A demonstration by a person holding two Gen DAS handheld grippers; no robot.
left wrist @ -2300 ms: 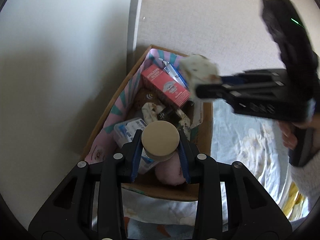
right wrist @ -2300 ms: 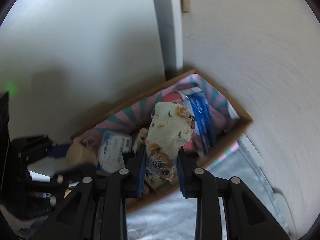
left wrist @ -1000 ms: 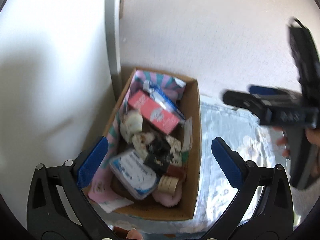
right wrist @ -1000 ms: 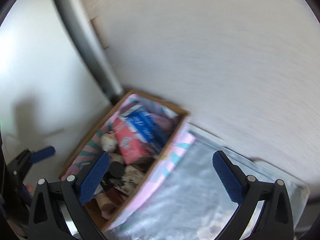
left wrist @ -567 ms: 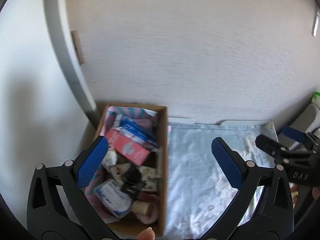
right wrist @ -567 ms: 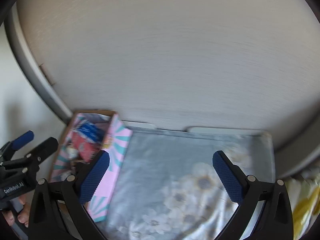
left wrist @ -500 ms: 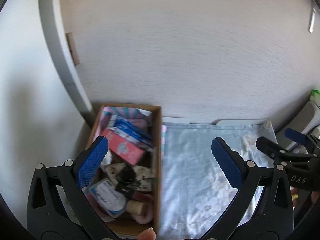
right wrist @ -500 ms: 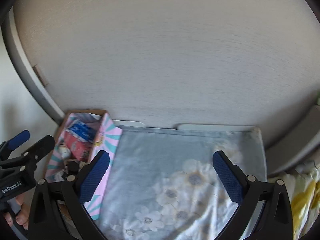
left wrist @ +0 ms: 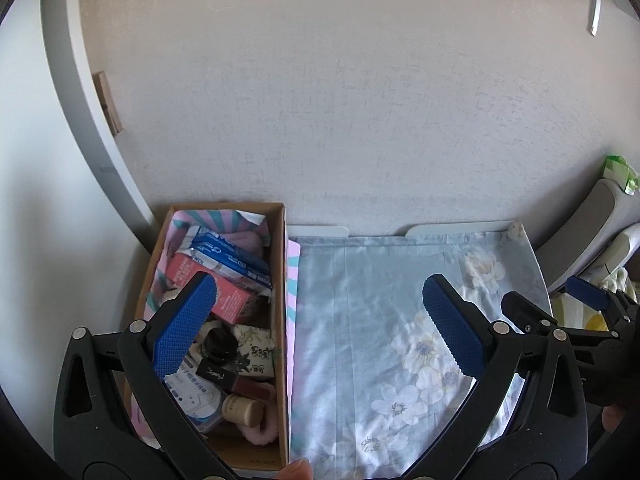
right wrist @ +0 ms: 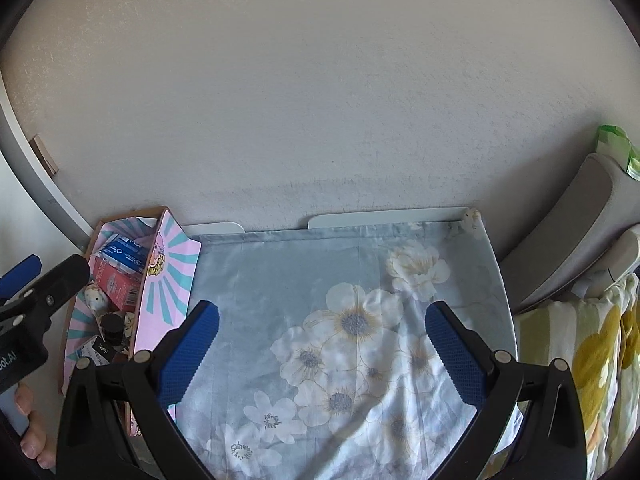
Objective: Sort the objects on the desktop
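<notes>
Both grippers hang above the worktop with their jaws spread wide and nothing between the blue pads: the left gripper over the seam where the cardboard box meets the floral cloth, the right gripper over the middle of that cloth. The box sits at the left end of the worktop against the wall, lined with pink and teal striped paper, and holds the sorted things in a loose pile: a blue packet lying on a red carton toward the back, a small black jar and a black lipstick box near the middle, a beige-capped bottle on its side and a pink fluffy item at the near end, with a white wipes pack beside them. A grey chair back stands to the right of the worktop
</notes>
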